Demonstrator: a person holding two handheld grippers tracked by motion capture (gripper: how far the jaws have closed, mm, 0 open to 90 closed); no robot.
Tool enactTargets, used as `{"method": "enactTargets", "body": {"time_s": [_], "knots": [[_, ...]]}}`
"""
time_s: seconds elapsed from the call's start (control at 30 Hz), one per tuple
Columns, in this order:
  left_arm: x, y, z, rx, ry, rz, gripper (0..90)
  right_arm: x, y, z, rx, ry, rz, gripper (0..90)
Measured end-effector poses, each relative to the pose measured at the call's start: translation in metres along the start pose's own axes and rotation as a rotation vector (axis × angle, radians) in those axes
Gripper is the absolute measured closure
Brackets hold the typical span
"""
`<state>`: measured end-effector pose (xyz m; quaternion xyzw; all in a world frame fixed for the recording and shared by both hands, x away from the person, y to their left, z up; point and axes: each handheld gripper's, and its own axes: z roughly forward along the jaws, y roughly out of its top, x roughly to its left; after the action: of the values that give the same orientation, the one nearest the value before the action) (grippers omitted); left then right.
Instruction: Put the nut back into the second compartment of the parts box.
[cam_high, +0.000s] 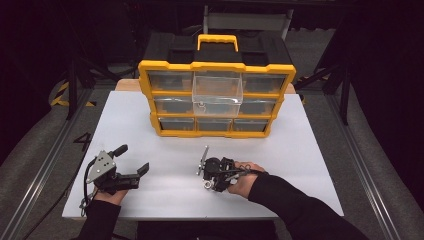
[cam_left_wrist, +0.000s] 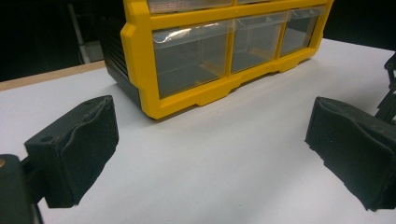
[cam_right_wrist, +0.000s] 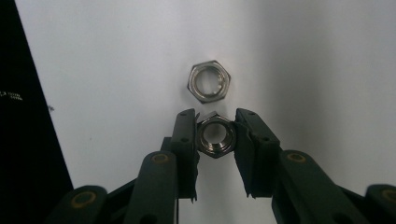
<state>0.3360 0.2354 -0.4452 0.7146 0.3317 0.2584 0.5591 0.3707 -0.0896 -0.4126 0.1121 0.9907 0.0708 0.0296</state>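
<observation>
Your right gripper (cam_right_wrist: 215, 122) is clamped on a steel nut (cam_right_wrist: 215, 135), pads pressing its two opposite flats, so the jaws stand only as wide as the nut itself. That nut sits on the white table (cam_right_wrist: 116, 70), hole facing the camera. A second nut (cam_right_wrist: 209, 82) lies just beyond the fingertips, close to the held one but free of the pads.

From the high view, your right gripper (cam_high: 207, 184) points down at the near middle of the table (cam_high: 310, 165), your right hand (cam_high: 242, 179) behind it, the nut (cam_high: 207, 185) at its tip.

Your left gripper (cam_left_wrist: 212, 140) is spread wide, nothing between the pads, only bare table under them. In the high view it (cam_high: 134, 161) rests at the near left, well apart from the right one.

Ahead of you stands the yellow organizer (cam_high: 217, 95), with one clear drawer (cam_high: 217, 90) in the top row's middle pulled out toward you. Your left gripper view looks at its lower corner (cam_left_wrist: 140, 70), drawers there shut.
</observation>
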Motion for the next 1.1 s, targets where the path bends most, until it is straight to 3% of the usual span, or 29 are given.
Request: {"method": "enactTargets", "body": {"time_s": [0.07,0.37,0.47,0.53,0.6,1.1], "knots": [[0.0,0.0,0.0,0.0,0.0,0.0,3.3,0.0,-0.001,-0.004,0.005,-0.001,-0.001,69.6],[-0.001,0.0,0.0,-0.001,0.003,-0.003,3.3,0.0,-0.002,-0.051,-0.013,-0.001,-0.025,69.6],[0.0,0.0,0.0,0.001,0.003,0.001,3.3,-0.001,-0.002,-0.057,-0.018,-0.001,-0.034,69.6],[0.0,0.0,0.0,0.002,0.002,0.002,3.3,-0.001,0.0,-0.081,-0.024,-0.012,-0.049,69.6],[0.0,0.0,0.0,0.001,0.002,0.001,3.3,-0.002,0.001,-0.093,-0.029,-0.016,-0.051,69.6],[0.0,0.0,0.0,-0.002,0.003,0.0,3.3,-0.013,0.015,-0.169,-0.065,-0.056,-0.046,69.6]]}}
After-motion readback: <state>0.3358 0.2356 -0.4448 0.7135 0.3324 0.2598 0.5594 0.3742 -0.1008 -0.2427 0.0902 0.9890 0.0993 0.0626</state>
